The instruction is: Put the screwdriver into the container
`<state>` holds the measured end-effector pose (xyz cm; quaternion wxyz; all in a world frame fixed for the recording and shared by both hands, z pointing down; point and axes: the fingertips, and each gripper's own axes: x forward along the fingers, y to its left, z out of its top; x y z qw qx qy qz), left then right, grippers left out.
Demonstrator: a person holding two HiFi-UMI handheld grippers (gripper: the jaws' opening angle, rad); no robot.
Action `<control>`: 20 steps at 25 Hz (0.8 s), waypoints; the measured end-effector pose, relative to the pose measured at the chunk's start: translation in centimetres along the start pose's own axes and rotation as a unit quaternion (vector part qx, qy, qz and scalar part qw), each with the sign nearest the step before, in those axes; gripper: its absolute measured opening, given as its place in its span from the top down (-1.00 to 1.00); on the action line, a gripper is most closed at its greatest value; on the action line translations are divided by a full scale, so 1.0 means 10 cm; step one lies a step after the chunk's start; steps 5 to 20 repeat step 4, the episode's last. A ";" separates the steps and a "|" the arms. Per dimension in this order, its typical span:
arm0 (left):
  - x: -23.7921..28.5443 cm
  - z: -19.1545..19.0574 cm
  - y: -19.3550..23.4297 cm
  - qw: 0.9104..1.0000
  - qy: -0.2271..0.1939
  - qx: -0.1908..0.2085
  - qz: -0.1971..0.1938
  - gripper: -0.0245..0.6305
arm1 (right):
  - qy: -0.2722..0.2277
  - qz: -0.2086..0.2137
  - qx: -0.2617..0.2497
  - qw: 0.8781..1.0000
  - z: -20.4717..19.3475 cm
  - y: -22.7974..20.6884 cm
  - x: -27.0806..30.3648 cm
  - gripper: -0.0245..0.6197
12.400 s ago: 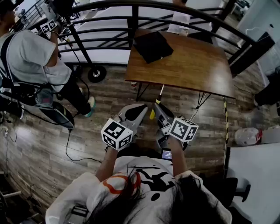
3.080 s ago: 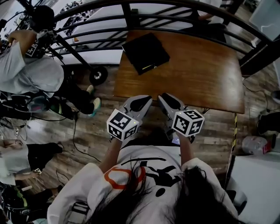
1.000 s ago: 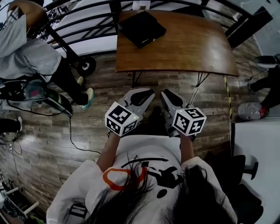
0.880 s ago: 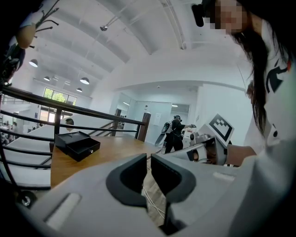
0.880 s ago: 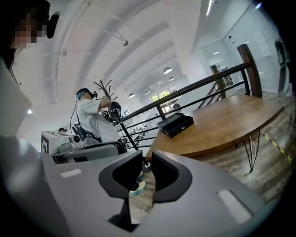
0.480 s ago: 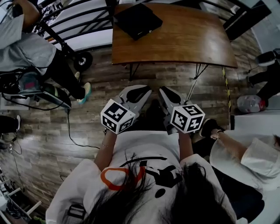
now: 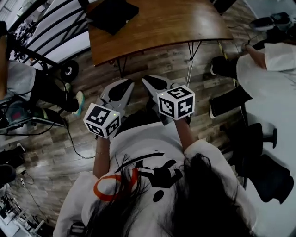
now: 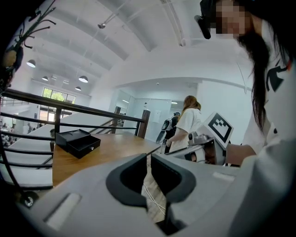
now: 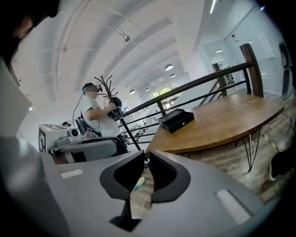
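Observation:
The black container (image 7: 112, 14) lies on the far left corner of the wooden table (image 7: 185, 21). It also shows in the left gripper view (image 8: 76, 142) and the right gripper view (image 9: 175, 120). I cannot make out the screwdriver in any view. My left gripper (image 7: 119, 90) (image 8: 149, 161) and right gripper (image 7: 155, 84) (image 9: 147, 163) hang side by side over the plank floor, well short of the table. Each has its jaws nearly together with only a thin slit and nothing between them.
A black railing (image 7: 51, 32) runs behind the table. A person in grey (image 7: 21, 81) stands at the left with cables on the floor. Another person in white (image 7: 268, 55) is at the right, near a dark chair (image 7: 263, 157). Thin table legs (image 7: 189, 51) stand ahead.
The right gripper held the yellow-handled screwdriver 12.4 s ago and now holds nothing. Both grippers have drawn back from the table. The view has swung right, and a person in white came in.

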<state>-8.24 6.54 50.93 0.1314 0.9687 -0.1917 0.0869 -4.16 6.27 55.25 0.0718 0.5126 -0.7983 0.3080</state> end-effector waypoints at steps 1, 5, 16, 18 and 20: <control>0.03 0.01 -0.01 1.000 0.001 -0.001 0.000 0.86 | 0.003 -0.001 0.000 1.000 0.00 -0.03 -0.01 0.79; 0.17 0.01 -0.07 1.000 0.002 -0.005 0.001 0.86 | 0.014 -0.001 -0.002 1.000 -0.01 -0.16 -0.06 0.79; 0.17 0.01 -0.07 1.000 0.002 -0.005 0.001 0.86 | 0.014 -0.001 -0.002 1.000 -0.01 -0.16 -0.06 0.79; 0.17 0.01 -0.07 1.000 0.002 -0.005 0.001 0.86 | 0.014 -0.001 -0.002 1.000 -0.01 -0.16 -0.06 0.79; 0.17 0.01 -0.07 1.000 0.002 -0.005 0.001 0.86 | 0.014 -0.001 -0.002 1.000 -0.01 -0.16 -0.06 0.79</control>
